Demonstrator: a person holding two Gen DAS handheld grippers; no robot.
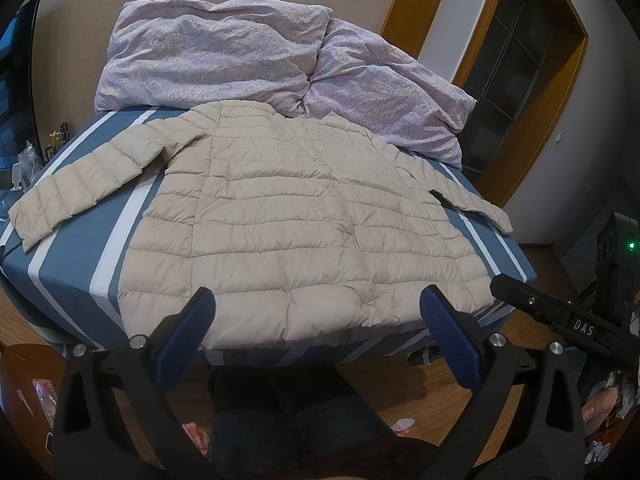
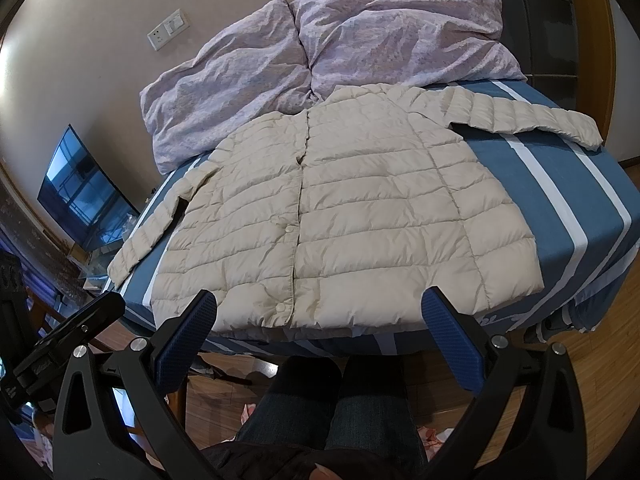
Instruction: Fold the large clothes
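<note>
The cream puffer jacket [image 1: 288,216] lies flat and unfolded on the striped bed [image 1: 72,280], sleeves out — folding has not begun. Left gripper [image 1: 316,312] and right gripper [image 2: 320,312] hover over the jacket's hem, jaws spread, empty. Next: pinch a sleeve and fold inward.

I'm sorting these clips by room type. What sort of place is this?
Most likely a home bedroom. A bed with a blue-and-white striped sheet holds a beige quilted jacket laid flat, a rumpled lilac duvet is heaped by the wall, and a dark screen stands beside the bed.
</note>
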